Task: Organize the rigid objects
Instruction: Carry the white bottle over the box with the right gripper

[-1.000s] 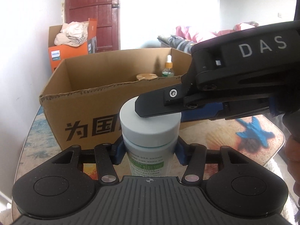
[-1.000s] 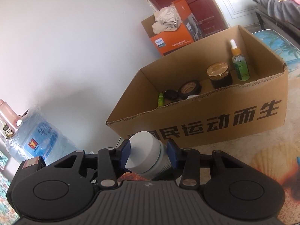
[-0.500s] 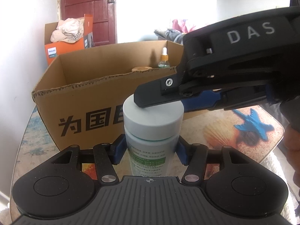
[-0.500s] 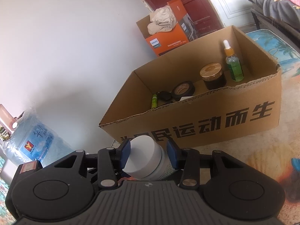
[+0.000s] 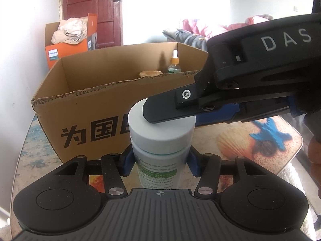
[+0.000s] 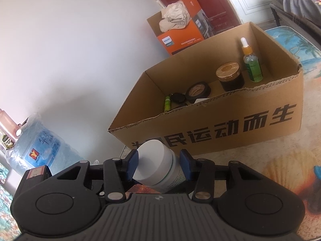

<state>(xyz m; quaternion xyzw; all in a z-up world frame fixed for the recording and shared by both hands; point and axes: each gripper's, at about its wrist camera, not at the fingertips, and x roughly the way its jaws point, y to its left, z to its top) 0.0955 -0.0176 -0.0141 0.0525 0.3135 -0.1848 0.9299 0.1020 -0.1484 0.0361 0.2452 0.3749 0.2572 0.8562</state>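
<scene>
A white bottle [image 5: 160,132] with a wide white cap and a green label stands upright on the table in front of the cardboard box [image 5: 80,104]. My left gripper [image 5: 160,160] has its blue pads against the bottle's body from both sides, and its jaws are closing on it. From the right, my right gripper [image 6: 158,164] is shut on the white bottle's cap [image 6: 154,160]. One of its black fingers [image 5: 170,108] lies across the cap in the left wrist view.
The open box [image 6: 220,120] holds a dropper bottle [image 6: 251,64], a gold-lidded jar [image 6: 229,76], a tape roll [image 6: 197,91], a green tube [image 6: 167,104] and a black item. An orange carton [image 6: 180,38] and a water jug [image 6: 40,144] stand near the wall. A hand [image 5: 315,152] shows at the right.
Both grippers keep their hold on the bottle. The views have shifted only slightly and nothing else has moved.
</scene>
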